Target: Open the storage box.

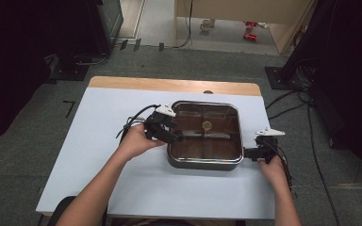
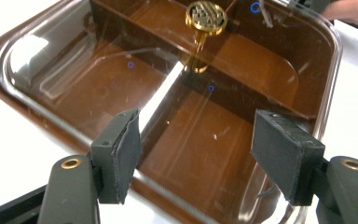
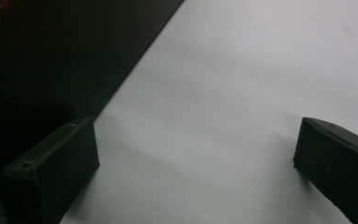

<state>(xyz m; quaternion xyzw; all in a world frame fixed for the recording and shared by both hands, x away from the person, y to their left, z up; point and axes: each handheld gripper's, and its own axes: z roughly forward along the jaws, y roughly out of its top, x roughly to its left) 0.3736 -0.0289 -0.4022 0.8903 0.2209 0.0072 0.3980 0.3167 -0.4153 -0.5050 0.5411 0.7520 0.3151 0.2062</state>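
Near edge: both forearms come in low, a gripper in each hand.

Right gripper (image 1: 250, 152) sits just beside the pan's near right corner, low on the counter (image 1: 99, 188). Its jaws stand wide with nothing between them, bare white counter under them.

Left gripper (image 1: 173, 137) is at the pan's left rim. Jaws partly open, empty, poised over the clear lid (image 2: 177, 88); no pad presses on anything.

Square pan (image 1: 205, 162) sits mid-counter, slightly right of centre, dark body, brown divided interior visible through the lid. Gold knob (image 2: 206, 17) at the lid's centre, beyond the left jaws.

Judgement: lid looks like glass, so stiff, smooth, slippery and breakable. The knob is the only sure hold; the rim is thin and slick. Pan likely heavy and unlikely to shift easily.
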